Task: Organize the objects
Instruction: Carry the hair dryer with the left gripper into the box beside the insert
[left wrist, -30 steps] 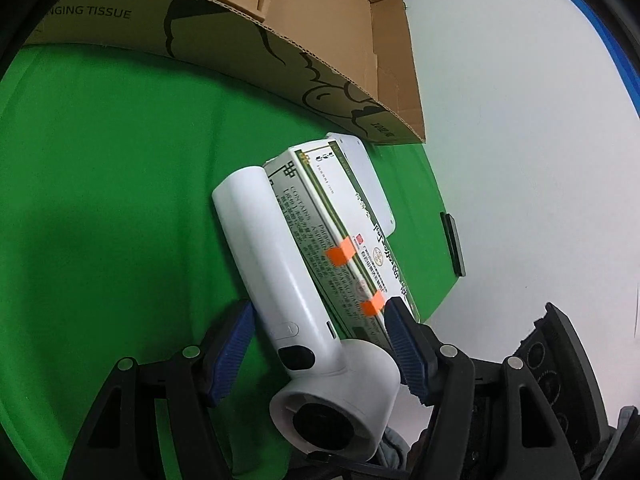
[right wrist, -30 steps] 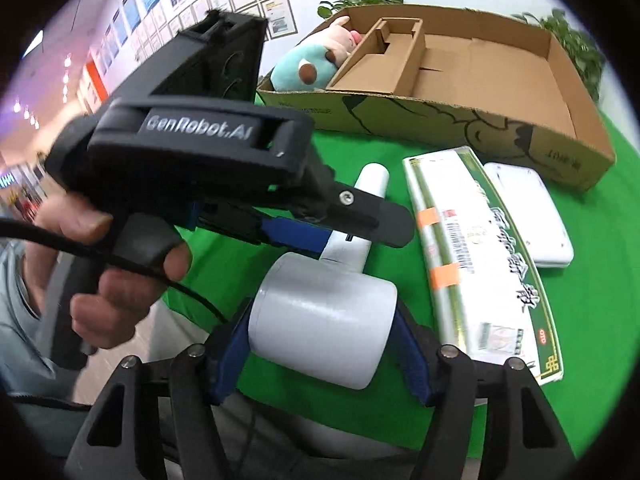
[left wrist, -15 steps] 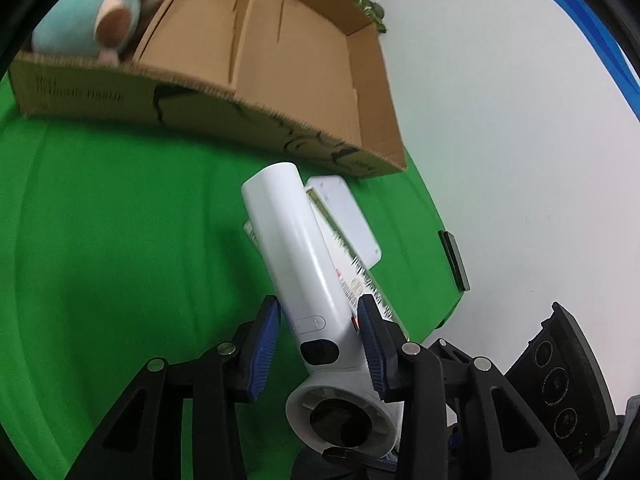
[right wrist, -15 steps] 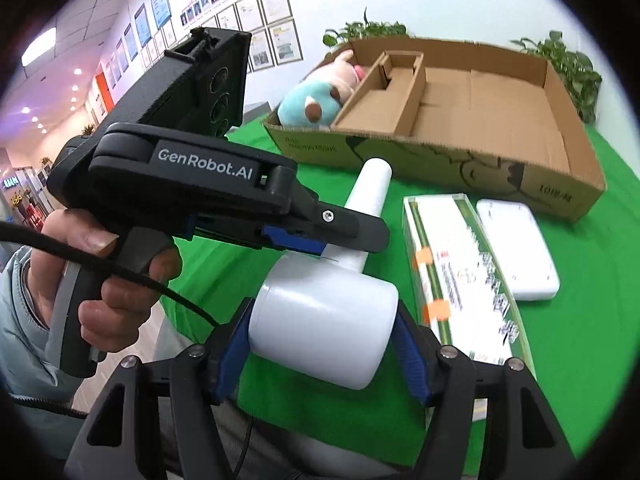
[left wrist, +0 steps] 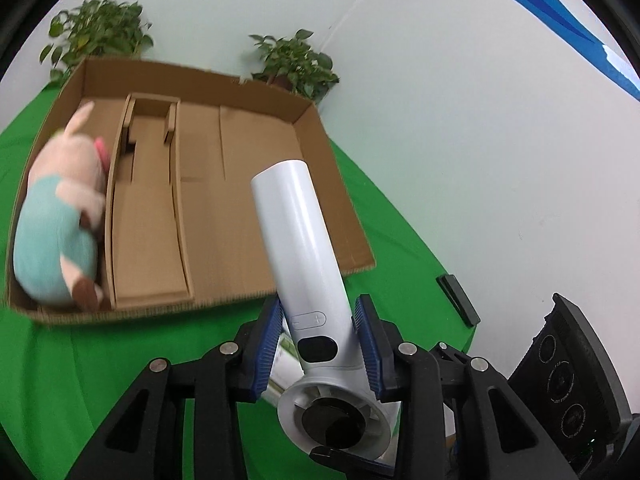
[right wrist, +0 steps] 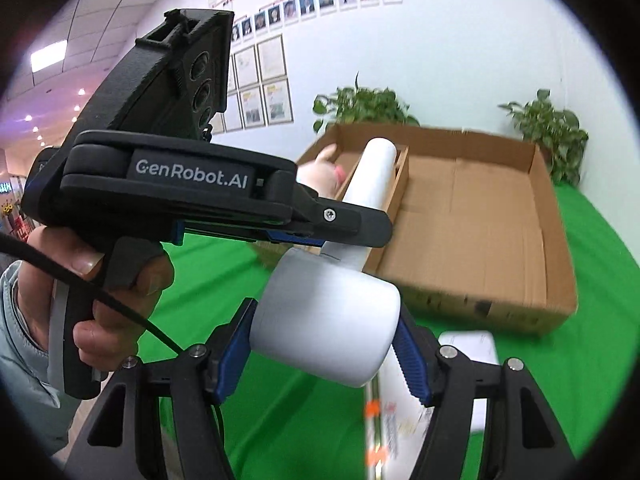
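Both grippers hold one white hair dryer above the green cloth.

The left gripper, jaws closing, has its ribbed blue pads against the smooth cylindrical handle. The right gripper pinches the rounded matte barrel between its pads. Ahead of both lies a shallow corrugated cardboard box; a soft plush pig lies in its left compartment. Below the right gripper lie a long glossy carton and a flat white pack.

Left gripper jaws closing; right gripper jaws clamped.
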`<state>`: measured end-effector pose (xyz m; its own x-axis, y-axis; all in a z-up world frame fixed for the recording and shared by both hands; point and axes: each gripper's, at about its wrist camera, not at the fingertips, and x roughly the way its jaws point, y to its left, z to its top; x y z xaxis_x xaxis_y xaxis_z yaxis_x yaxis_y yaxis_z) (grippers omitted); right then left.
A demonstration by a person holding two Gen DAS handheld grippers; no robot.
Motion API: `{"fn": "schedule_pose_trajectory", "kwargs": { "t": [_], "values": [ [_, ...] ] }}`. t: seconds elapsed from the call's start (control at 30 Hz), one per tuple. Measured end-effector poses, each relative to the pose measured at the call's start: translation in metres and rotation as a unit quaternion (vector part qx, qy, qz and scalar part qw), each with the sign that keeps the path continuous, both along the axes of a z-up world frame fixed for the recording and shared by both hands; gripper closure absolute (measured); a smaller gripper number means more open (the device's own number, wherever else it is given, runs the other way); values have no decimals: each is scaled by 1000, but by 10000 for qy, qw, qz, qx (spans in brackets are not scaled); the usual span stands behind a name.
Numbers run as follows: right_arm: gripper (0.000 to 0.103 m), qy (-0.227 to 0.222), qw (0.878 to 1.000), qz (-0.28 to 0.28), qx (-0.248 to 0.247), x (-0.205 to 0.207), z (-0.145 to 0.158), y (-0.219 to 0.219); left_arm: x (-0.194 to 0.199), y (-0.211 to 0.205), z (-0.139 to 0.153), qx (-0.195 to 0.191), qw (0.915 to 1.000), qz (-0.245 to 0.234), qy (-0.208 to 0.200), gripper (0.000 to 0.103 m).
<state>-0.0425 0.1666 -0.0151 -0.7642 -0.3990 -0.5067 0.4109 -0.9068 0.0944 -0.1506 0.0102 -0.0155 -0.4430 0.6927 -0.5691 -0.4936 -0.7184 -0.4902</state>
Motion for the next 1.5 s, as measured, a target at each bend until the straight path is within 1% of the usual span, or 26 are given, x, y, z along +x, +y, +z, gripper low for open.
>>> {"fn": "schedule_pose_trajectory", "kwargs": {
  "t": [0.1, 0.17, 0.3, 0.4, 0.5, 0.57, 0.63, 0.7, 0.77, 0.87, 0.93, 1.0, 1.07, 1.13, 1.2, 1.3, 1.4, 1.5],
  "values": [
    [39, 43, 9999, -58, -82, -23, 9, 2, -17, 4, 14, -175, 9998, -34, 120, 69],
    [39, -30, 9998, -89, -176, -42, 12, 5, -40, 16, 21, -304, 9995, -52, 112, 69],
    [39, -204, 9992, -139, -323, -68, 15, 10, -71, 18, 22, -380, 9993, -68, 25, 69],
    [39, -274, 9990, -161, -317, -88, 18, 14, -98, 19, 21, -359, 9993, -56, -56, 69],
    [39, -496, 9982, -128, -321, -108, 17, 15, -123, 19, 11, -402, 9990, -5, -171, 69],
    [39, -701, 9969, -77, -361, -123, 14, 16, -139, 14, 2, -305, 9990, 13, -317, 69],
    [39, -744, 9969, -75, -235, -130, 11, 14, -154, 11, -7, -252, 9985, -11, -487, 69],
    [39, -857, 9962, -88, -141, -141, 5, 13, -167, 12, -17, -309, 9979, 3, -576, 69],
    [39, -1049, 9943, -68, -164, -151, -3, 14, -178, 13, -27, -409, 9970, 19, -659, 69],
    [39, -1196, 9928, -79, -70, -159, -12, 11, -193, 14, -45, -477, 9956, 37, -811, 70],
    [39, -1317, 9912, -109, 98, -166, -25, 9, -201, 15, -58, -535, 9943, 50, -924, 71],
    [39, -1480, 9889, -117, 51, -169, -33, 10, -205, 17, -70, -585, 9931, 52, -1016, 70],
    [39, -1609, 9869, -127, -78, -170, -40, 17, -204, 17, -77, -541, 9929, 51, -1059, 70],
    [39, -1652, 9861, -108, -154, -170, -41, 22, -205, 18, -77, -533, 9932, 68, -1037, 70],
    [39, -1654, 9862, -84, -82, -169, -40, 24, -204, 20, -77, -625, 9928, 86, -1014, 70],
    [39, -1721, 9849, 33, -156, -167, -40, 30, -202, 21, -76, -722, 9923, 92, -1002, 69],
    [39, -1740, 9846, 130, -128, -162, -42, 30, -199, 20, -74, -723, 9924, 94, -993, 68],
    [39, -1776, 9839, 115, -131, -159, -43, 33, -196, 17, -71, -661, 9927, 59, -1010, 69]
  ]
}}
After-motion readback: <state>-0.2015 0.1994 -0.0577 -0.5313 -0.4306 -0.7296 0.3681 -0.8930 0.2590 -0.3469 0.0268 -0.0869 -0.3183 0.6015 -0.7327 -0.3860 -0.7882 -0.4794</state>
